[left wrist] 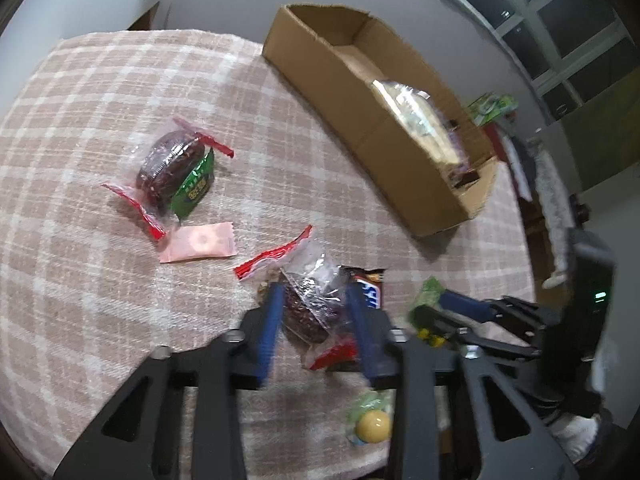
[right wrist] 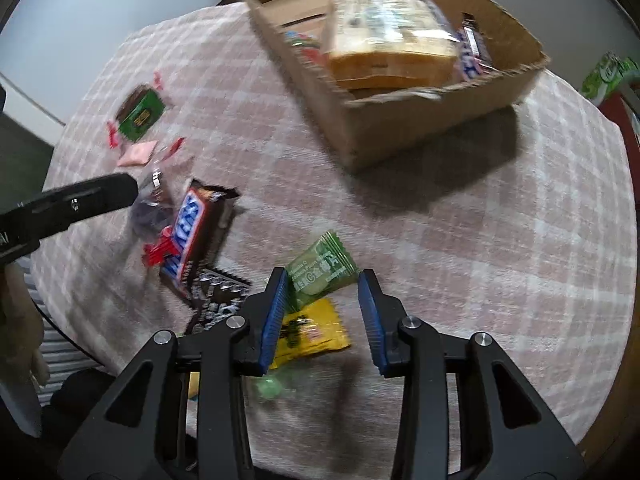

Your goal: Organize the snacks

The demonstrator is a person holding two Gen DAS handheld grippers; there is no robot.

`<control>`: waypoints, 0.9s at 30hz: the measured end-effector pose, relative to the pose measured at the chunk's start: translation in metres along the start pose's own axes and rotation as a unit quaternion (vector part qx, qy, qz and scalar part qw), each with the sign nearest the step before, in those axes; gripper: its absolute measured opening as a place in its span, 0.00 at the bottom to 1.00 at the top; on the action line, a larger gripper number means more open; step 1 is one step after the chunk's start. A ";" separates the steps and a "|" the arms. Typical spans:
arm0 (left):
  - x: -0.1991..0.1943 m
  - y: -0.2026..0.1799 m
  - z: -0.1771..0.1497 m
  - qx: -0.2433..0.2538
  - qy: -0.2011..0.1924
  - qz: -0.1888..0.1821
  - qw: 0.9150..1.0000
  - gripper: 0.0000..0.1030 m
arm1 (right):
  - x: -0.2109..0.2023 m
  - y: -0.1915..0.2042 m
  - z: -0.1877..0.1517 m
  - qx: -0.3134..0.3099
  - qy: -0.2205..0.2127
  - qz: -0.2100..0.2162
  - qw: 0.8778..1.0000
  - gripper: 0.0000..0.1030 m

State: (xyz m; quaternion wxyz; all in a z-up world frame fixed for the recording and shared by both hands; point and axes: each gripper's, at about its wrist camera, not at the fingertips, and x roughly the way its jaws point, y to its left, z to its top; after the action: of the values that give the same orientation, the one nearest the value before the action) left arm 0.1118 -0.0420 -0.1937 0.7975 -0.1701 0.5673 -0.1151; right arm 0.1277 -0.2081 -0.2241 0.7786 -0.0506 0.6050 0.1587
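Snacks lie scattered on a round table (left wrist: 100, 92) under a pink plaid cloth, and some already sit in the box (left wrist: 400, 148) at the far right.

In the left wrist view the left tool (left wrist: 314, 312) stands open, its blue fingers (left wrist: 270, 320) either side of a clear, red-ended pack (left wrist: 308, 304) of dark cake; the fingers look close to the wrapper, but blur hides whether they touch it. Just right of that pack lies a Snickers bar (right wrist: 188, 236), partly under it. Farther left sit a second dark cake pack (left wrist: 168, 168) with a green pack (left wrist: 194, 192) against it, and a pink sachet (left wrist: 198, 242) just near of them. A green-wrapped round candy (left wrist: 370, 424) lies at the near edge.

In the right wrist view the right tool (right wrist: 324, 312) is also open. A green sachet (right wrist: 322, 272) lies between its fingertips, its left edge at the left finger (right wrist: 276, 312); the right finger is apart from it. A yellow pack (right wrist: 312, 332) lies under and near of the green one, and a dark printed wrapper (right wrist: 216, 300) lies left, beside the Snickers bar.

The box holds a clear-wrapped bread pack (right wrist: 384, 40), another Snickers bar (right wrist: 472, 48) at its right, and a red-and-green wrapper (right wrist: 304, 46) at its left.
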 end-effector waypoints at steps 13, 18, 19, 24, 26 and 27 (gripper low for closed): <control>0.009 0.004 -0.002 0.014 -0.002 0.061 0.998 0.52 | -0.004 -0.024 0.006 0.047 0.010 0.040 0.998 0.38; 0.013 0.006 0.002 0.010 -0.001 0.059 0.998 0.52 | 0.004 -0.003 0.009 0.037 0.008 0.018 0.999 0.41; 0.015 0.006 0.003 0.012 0.001 0.056 0.998 0.52 | 0.005 0.002 0.010 0.028 0.007 0.011 1.000 0.41; 0.019 -0.004 0.001 0.037 0.000 0.052 0.998 0.42 | 0.008 0.019 0.011 -0.014 0.002 -0.022 1.000 0.31; 0.022 -0.008 0.001 0.049 0.000 0.054 0.997 0.34 | 0.010 0.018 0.010 -0.017 0.000 -0.026 1.000 0.22; 0.023 -0.010 0.002 0.053 -0.001 0.056 0.997 0.33 | 0.010 0.017 0.010 -0.016 0.000 -0.021 1.000 0.22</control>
State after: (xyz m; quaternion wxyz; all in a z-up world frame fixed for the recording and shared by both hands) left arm 0.1210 -0.0594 -0.2093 0.8113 -0.0953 0.5681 -0.0999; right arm 0.1344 -0.1877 -0.2289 0.7809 -0.0759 0.6010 0.1523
